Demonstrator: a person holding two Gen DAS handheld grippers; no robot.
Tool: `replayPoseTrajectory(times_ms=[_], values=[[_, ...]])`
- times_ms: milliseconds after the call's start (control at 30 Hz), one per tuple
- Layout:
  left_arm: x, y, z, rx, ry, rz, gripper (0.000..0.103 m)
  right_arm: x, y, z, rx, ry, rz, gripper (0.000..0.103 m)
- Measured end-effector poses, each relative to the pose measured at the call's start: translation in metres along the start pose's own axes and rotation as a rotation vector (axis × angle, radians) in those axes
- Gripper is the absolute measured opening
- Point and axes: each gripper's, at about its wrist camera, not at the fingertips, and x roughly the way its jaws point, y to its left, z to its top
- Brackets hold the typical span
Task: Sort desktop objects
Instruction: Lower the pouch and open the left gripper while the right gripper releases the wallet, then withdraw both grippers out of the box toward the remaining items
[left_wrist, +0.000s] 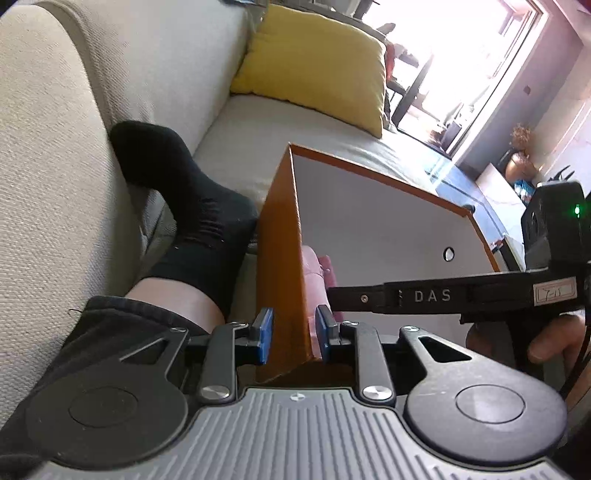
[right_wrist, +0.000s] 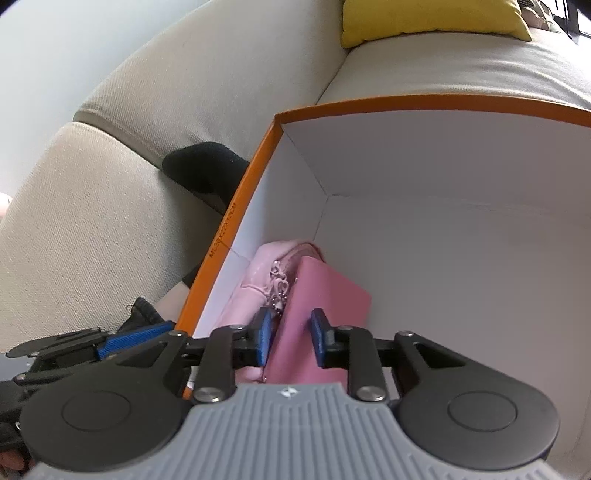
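the left gripper (left_wrist: 291, 334) is pinching the orange box (left_wrist: 280, 236) by its near wall, steadying it on the sofa (left_wrist: 258, 122). inside that box, the right gripper (right_wrist: 291, 341) is straddling a pink wallet (right_wrist: 317, 306), jaws narrow; grip unclear. beside the wallet, a pink pouch (right_wrist: 258, 273) is lying. likely placing step; next, releasing and lifting clear. the rim is reading "ml39x22x12cm", roughly; the right tool, "das".

Beige sofa (left_wrist: 66, 122) filled the background; yellow cushion (left_wrist: 314, 62) lay on its seat, a black-socked foot (left_wrist: 184, 192) pressed against the backrest.
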Motion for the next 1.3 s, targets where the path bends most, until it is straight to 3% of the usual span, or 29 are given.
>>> replayPoseTrajectory(times_ms=[833, 1000, 1300], values=[[-0.018, -0.002, -0.011, -0.019, -0.02, -0.005, 0.029, -0.017, -0.001, -0.002, 0.006, -0.042, 0.004, 0.027], [-0.028, -0.007, -0.023, -0.026, 0.0, -0.014, 0.051, -0.05, 0.014, -0.015, -0.077, -0.104, 0.033, 0.027], [-0.027, -0.019, -0.066, -0.078, 0.134, 0.024, 0.056, -0.089, 0.025, -0.067, -0.142, -0.11, 0.08, 0.027]])
